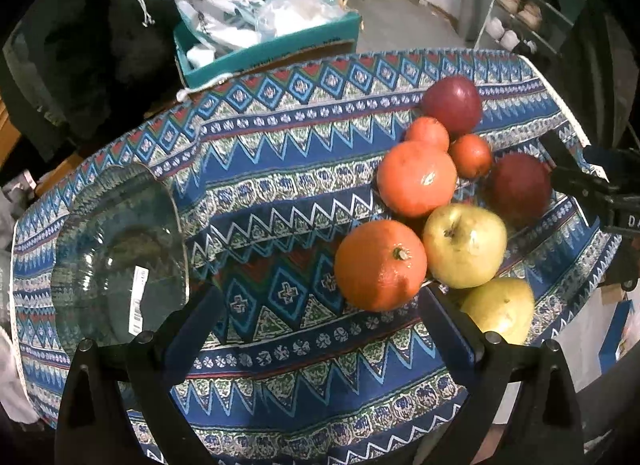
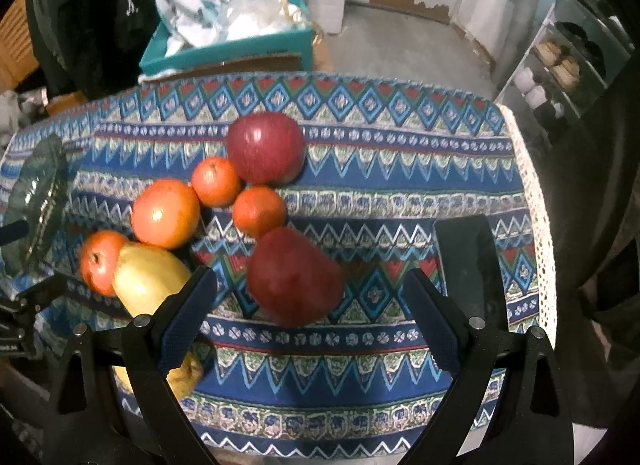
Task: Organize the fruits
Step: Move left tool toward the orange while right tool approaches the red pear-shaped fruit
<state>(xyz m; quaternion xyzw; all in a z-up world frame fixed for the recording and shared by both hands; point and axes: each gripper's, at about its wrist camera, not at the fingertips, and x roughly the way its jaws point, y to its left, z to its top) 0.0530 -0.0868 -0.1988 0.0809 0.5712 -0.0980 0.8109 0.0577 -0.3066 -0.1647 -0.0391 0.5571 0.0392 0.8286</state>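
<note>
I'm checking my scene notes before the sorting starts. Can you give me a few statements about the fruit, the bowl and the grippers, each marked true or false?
1. The glass bowl already holds fruit. False: it is empty, and all the fruit lies on the patterned tablecloth.
2. Both the left gripper and the right gripper are open and hold nothing. True.
3. Two red apples are on the table: the far red apple and the near red apple. True.
4. The two small oranges, one and the other, lie far apart. False: they lie side by side.
5. The yellow apple sits beside the large orange. True.
</note>
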